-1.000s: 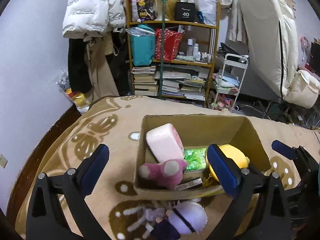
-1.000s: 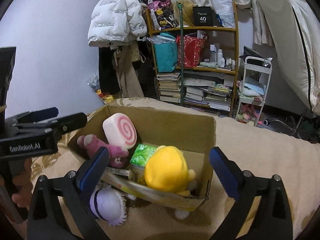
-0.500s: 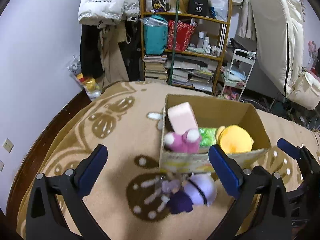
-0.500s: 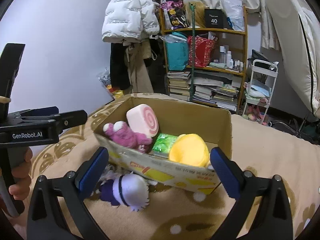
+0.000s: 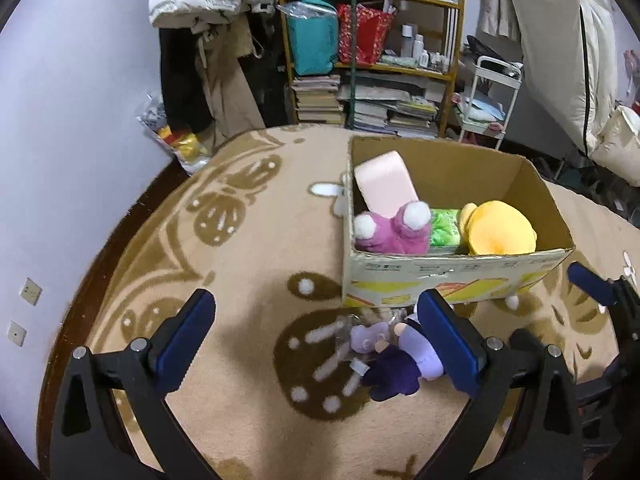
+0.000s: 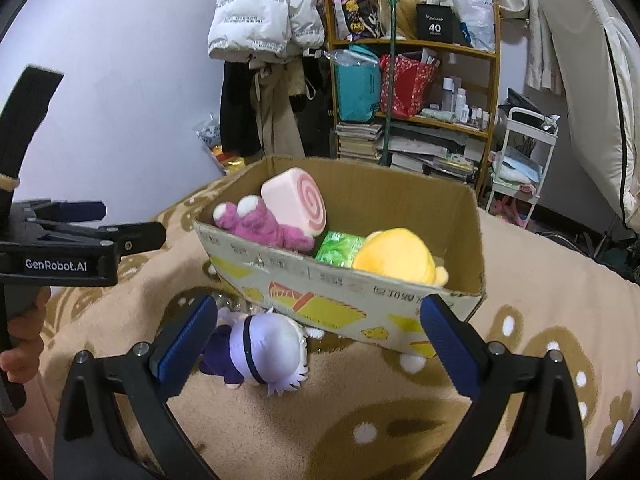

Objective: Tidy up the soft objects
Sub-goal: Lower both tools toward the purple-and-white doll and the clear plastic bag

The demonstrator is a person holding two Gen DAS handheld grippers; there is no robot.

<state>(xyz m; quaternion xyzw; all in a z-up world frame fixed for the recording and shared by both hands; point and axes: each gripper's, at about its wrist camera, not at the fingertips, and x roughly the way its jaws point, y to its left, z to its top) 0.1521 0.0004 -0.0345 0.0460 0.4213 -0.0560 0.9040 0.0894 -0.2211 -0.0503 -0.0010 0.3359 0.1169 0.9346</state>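
Doll: purple-and-white plush doll [image 6: 264, 350] lying on the carpet [image 5: 224, 400], right up against the near wall of the cardboard box [image 6: 340, 300], toward its left end. It's the one soft thing I can see outside the box.
Box contents: pink plush [image 5: 390, 232] at the left, pink swirl cushion [image 6: 296, 204] leaning behind it, green pack [image 5: 444, 228] in the middle, yellow plush [image 5: 498, 234] at the right. Pretty full along the near side; the far half looks roomier.
Left gripper [image 5: 316, 340]: jaws spread wide, nothing in them, hovering over the carpet with the doll near its right finger.
Right gripper [image 6: 316, 340]: also wide open and empty, doll sitting just inside its left finger.
Step in hand: my guess is grabbing the doll and dropping it in the box.
How to do it well: go for the big round head, it's the fattest and squishiest part, so the pads get a proper bite. Centre it between the fingers first, since right now it's off to one side of both grippers.
Watch out: the box wall is touching the doll, so come in from the near side or the far finger jams on cardboard.
Drop spot: the far half of the box, I'd say.
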